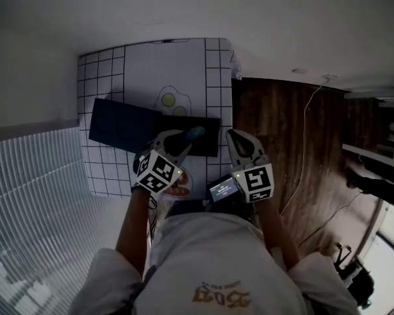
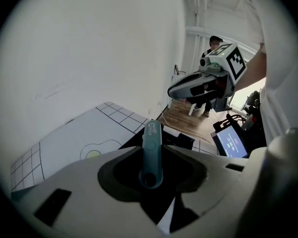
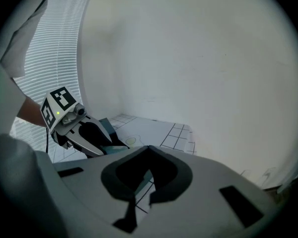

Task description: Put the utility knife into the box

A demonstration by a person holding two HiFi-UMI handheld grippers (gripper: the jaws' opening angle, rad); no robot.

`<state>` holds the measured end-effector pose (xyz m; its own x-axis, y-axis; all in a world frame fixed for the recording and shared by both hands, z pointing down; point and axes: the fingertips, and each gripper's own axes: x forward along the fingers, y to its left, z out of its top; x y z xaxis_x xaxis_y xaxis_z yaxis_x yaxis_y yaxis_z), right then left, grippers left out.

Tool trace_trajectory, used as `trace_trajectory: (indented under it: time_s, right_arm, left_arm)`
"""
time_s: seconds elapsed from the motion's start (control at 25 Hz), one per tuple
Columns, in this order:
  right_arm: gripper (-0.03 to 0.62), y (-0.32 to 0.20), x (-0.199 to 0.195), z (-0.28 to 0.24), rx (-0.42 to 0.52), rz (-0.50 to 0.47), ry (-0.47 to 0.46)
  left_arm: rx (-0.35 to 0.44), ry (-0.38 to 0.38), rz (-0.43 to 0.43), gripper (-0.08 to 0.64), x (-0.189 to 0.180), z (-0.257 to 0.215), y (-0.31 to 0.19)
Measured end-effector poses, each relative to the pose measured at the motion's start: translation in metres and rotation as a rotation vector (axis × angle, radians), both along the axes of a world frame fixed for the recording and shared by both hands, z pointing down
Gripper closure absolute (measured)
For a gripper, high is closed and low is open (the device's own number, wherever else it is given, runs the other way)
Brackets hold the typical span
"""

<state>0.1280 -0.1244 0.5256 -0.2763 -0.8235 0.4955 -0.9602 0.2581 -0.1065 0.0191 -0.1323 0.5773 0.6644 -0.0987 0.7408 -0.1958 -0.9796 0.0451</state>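
A teal utility knife [image 2: 151,150] stands upright between the jaws of my left gripper [image 1: 180,136], which is shut on its lower end. The knife's tip [image 1: 196,133] hangs over the black open box [image 1: 203,140] on the checkered mat [image 1: 184,64]. A dark blue flat part [image 1: 121,128], maybe the lid, lies to the box's left. My right gripper [image 1: 234,136] hovers over the table's right edge beside the box. Its jaws [image 3: 149,148] are shut with nothing between them. In the right gripper view the left gripper [image 3: 84,133] shows over the blue part [image 3: 107,128].
A small lit screen [image 1: 222,189] sits low between the two grippers, near the person's body. Wooden floor [image 1: 282,130] with a white cable [image 1: 305,130] lies right of the table. A wall runs behind it, and window blinds [image 1: 33,189] to the left. A person stands far back [image 2: 213,41].
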Motion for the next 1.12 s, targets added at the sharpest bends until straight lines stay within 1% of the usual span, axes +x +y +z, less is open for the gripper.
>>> trace_trajectory:
  time_s: [0.16, 0.32, 0.52, 0.68, 0.88, 1.12]
  right_arm:
    - [0.584, -0.002, 0.001, 0.014, -0.035, -0.011, -0.009]
    - [0.584, -0.006, -0.002, 0.024, -0.054, -0.036, -0.016]
    - [0.584, -0.009, -0.006, 0.034, -0.077, -0.059, -0.048]
    - [0.584, -0.01, -0.005, 0.042, -0.096, -0.056, -0.067]
    - [0.584, -0.009, -0.002, 0.046, -0.108, -0.063, -0.075]
    - [0.584, -0.005, 0.003, 0.049, -0.116, -0.045, -0.087]
  left_arm:
    - [-0.016, -0.026, 0.001, 0.423, 0.006, 0.012, -0.003]
    - [-0.008, -0.087, 0.011, 0.423, 0.009, 0.028, -0.002]
    - [-0.033, -0.122, -0.01, 0.423, 0.011, 0.043, 0.001]
    - [-0.035, -0.159, 0.014, 0.423, 0.011, 0.052, 0.004]
    - [-0.045, -0.174, 0.006, 0.422, 0.011, 0.06, 0.003]
    - [-0.055, -0.207, -0.007, 0.419, 0.009, 0.072, 0.005]
